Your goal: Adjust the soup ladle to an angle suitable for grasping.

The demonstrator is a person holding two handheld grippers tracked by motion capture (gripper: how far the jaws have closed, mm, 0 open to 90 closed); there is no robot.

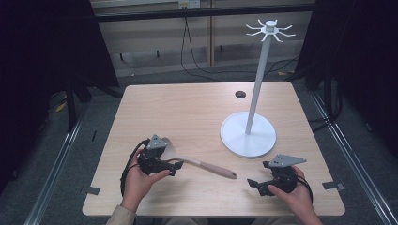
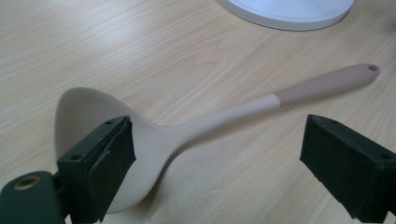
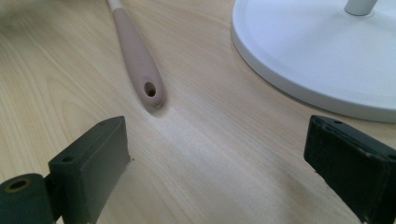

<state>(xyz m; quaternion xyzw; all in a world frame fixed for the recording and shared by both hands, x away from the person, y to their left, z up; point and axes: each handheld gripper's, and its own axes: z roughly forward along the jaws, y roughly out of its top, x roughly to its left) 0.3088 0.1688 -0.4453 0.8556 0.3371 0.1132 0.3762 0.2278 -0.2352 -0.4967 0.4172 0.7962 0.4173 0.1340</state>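
jaws of the left gripper [image 2: 217,158] are standing wide apart, and they are pinching nothing. in the left gripper view one jaw is sitting in front of the bowl of the spoon [image 2: 187,128], the other is hanging well apart over bare wood, and the neck of the spoon is lying between them, lower down on the table [image 1: 187,108]. whether the near jaw is touching the bowl i cannot tell.

jaws of the right gripper [image 3: 215,163] are also spread wide, with only wood between them. in the right gripper view the pink end of the handle, with its small hole, is lying just ahead of them, not touching.

in the high view the spoon is lying flat near the front edge, bowl under the left gripper, handle pointing to the right gripper. each gripper is being held by one hand of the person.

behind the handle the white stand [image 1: 248,135] is standing upright on its round base, near the spoon but apart.
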